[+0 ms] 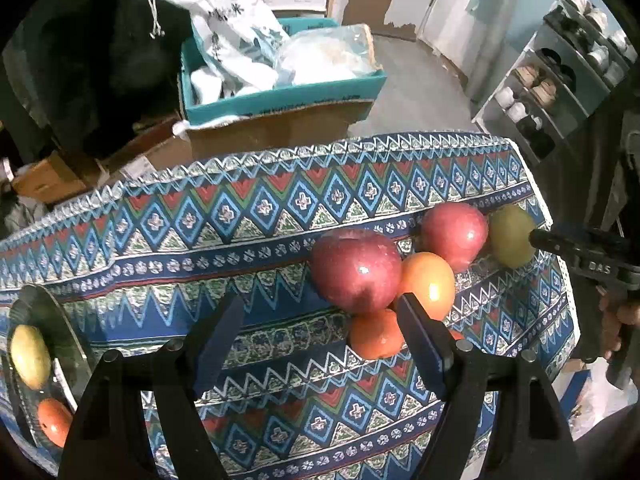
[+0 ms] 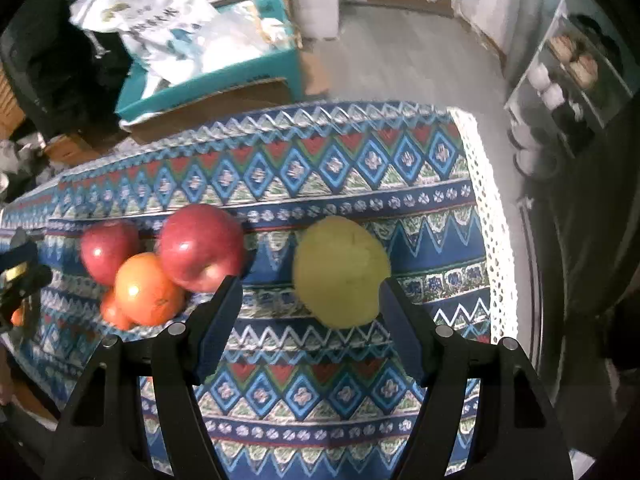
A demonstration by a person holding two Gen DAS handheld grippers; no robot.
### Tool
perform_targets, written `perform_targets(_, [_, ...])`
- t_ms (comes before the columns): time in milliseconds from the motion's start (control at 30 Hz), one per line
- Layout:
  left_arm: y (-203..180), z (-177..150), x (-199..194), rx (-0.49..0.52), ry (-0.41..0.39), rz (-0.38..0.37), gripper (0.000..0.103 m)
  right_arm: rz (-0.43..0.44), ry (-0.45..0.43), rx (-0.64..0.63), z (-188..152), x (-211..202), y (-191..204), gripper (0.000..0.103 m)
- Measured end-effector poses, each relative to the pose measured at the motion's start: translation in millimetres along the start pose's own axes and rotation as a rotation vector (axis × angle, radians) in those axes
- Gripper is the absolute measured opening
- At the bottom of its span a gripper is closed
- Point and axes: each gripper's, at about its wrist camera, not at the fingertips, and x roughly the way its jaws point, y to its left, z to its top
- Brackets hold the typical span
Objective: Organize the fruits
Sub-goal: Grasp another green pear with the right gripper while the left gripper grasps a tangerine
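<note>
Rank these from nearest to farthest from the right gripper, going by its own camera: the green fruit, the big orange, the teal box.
1. Green fruit, just ahead of the open right gripper, toward its right finger.
2. Big orange, to the left.
3. Teal box, beyond the table.

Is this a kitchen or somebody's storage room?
Probably a cluttered room in a home, more storage than kitchen. Cardboard boxes stuffed with bags sit behind the cloth-covered table, and a shoe rack stands along the wall.

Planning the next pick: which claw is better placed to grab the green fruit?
Right. The right claw is open with the green fruit just ahead between its fingers; the left claw faces the red apple and oranges.
</note>
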Motion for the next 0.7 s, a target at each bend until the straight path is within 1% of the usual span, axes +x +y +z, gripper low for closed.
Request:
perform_targets(233, [4,-6,20,-0.018,0.049,-0.023,0.080,-0.028,0.055,0.008,4,33,-13,0.072])
perform_targets(433, [0,-10,32,-0.009,0.071,-0.029,0.080,-0.004,0.047,0.024,10,45,-20,0.072])
perform_targets(600, [-1,-9,37,-0.006,0.080,-0.036,0.080,-0.030,0.069,0.000,10,56,-15,0.073])
perform_targets(700, [-3,-12,38,-0.002,0.088,-0.040,0.080,-0.035,0.039,0.012,8,55,-16,0.072])
